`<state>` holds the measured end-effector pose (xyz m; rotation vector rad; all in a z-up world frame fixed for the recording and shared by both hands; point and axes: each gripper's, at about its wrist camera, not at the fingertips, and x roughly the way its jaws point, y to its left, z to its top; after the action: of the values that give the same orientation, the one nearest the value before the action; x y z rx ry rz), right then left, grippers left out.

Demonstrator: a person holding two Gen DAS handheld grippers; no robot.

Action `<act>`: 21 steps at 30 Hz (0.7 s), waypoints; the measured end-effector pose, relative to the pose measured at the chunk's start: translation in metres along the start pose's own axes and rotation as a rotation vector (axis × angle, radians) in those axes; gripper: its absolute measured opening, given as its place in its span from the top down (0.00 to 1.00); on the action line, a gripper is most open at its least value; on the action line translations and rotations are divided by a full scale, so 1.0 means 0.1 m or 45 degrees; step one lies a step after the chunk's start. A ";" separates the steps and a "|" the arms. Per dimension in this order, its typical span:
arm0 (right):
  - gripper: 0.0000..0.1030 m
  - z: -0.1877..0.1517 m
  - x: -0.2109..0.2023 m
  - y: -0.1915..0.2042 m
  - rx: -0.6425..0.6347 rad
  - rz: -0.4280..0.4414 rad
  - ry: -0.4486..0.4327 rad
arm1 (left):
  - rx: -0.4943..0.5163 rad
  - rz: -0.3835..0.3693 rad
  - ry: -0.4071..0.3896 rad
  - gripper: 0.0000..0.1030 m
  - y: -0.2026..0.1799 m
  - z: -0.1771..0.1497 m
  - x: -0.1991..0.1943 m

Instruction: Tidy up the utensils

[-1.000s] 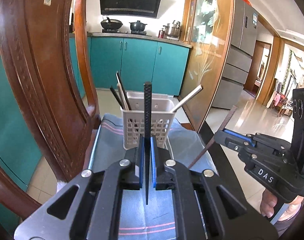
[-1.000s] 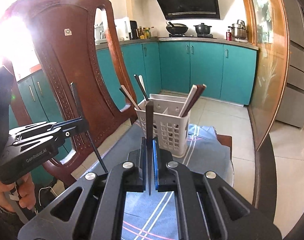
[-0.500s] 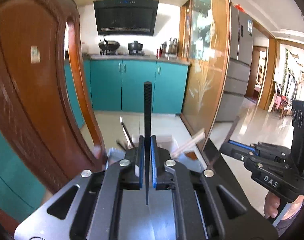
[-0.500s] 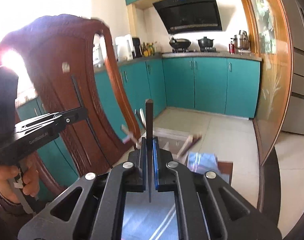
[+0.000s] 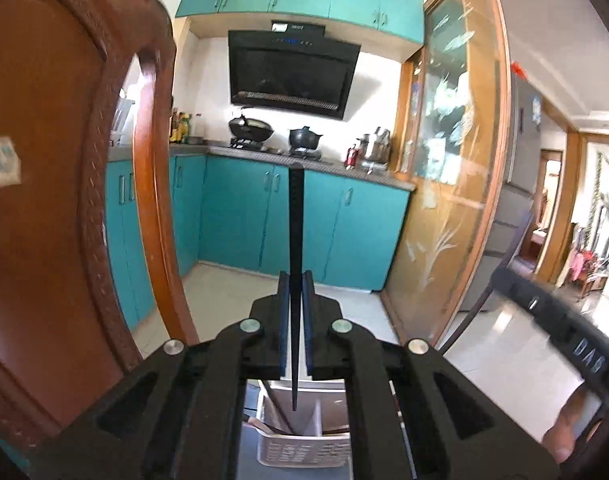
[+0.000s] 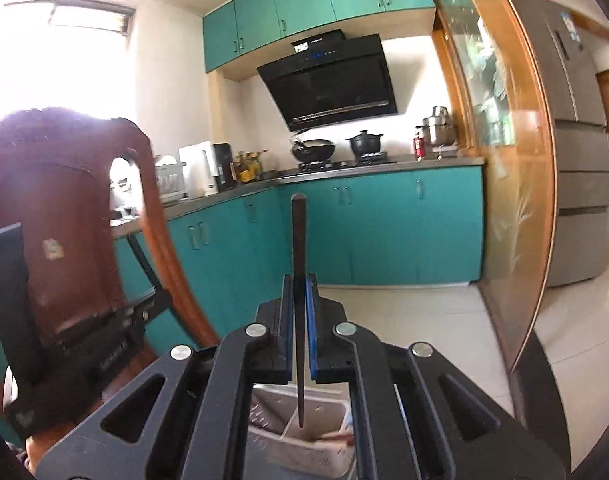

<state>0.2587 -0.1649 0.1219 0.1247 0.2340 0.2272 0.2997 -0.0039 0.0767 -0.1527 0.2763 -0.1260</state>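
My left gripper (image 5: pixel 295 280) is shut on a black textured chopstick (image 5: pixel 295 220) that stands upright, its thin tip hanging over the white slotted utensil basket (image 5: pixel 304 450) directly below. My right gripper (image 6: pixel 300 282) is shut on a dark brown chopstick (image 6: pixel 298 240), also upright, with its tip above the basket (image 6: pixel 304 444) and its divider. Several utensils lean inside the basket. The right gripper also shows at the right edge of the left wrist view (image 5: pixel 552 320); the left gripper shows at the left of the right wrist view (image 6: pixel 84 340).
A carved wooden chair back (image 5: pixel 64 200) stands close on the left. A wood-framed glass partition (image 5: pixel 456 200) stands on the right. Teal kitchen cabinets (image 6: pixel 384 232), a stove with pots and a range hood are beyond. A grey fridge (image 6: pixel 576 160) is at far right.
Both grippers have risen and moved forward over the basket, which has dropped from mid-frame to the bottom edge beneath the fingers. Both chopsticks stay clamped and upright.
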 end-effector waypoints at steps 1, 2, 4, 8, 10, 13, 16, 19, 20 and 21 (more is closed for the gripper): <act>0.94 -0.07 0.08 0.01 -0.019 -0.012 0.014 | 0.003 0.000 0.012 0.93 0.00 -0.05 0.08; 0.94 -0.11 0.15 0.01 -0.031 -0.021 0.027 | 0.006 -0.001 0.027 0.93 0.01 -0.12 0.16; 0.94 -0.32 0.27 0.01 -0.057 -0.034 0.066 | 0.006 0.009 0.076 0.93 0.02 -0.29 0.31; 0.94 -0.63 0.42 -0.05 -0.057 -0.033 0.139 | -0.008 0.005 0.144 0.93 0.07 -0.52 0.46; 0.93 -0.70 0.44 -0.06 -0.059 -0.036 0.162 | -0.010 0.004 0.165 0.93 0.08 -0.58 0.49; 0.82 -0.72 0.35 -0.05 -0.068 -0.034 0.147 | 0.027 0.033 0.150 0.89 0.05 -0.63 0.42; 0.75 -0.68 0.10 -0.02 -0.085 -0.022 0.107 | 0.080 0.069 0.121 0.72 -0.01 -0.69 0.18; 0.61 -0.67 -0.30 0.02 -0.093 -0.021 0.053 | 0.120 0.080 0.107 0.72 -0.07 -0.73 -0.07; 0.56 -0.68 -0.44 0.02 -0.088 -0.022 0.034 | 0.123 0.085 0.099 0.71 -0.08 -0.75 -0.18; 0.44 -0.72 -0.61 0.03 -0.080 -0.024 0.014 | 0.125 0.089 0.093 0.68 -0.08 -0.77 -0.32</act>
<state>0.1832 -0.1699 0.0663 0.0592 0.2388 0.2165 0.2469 -0.0175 0.0130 -0.0410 0.3470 -0.0758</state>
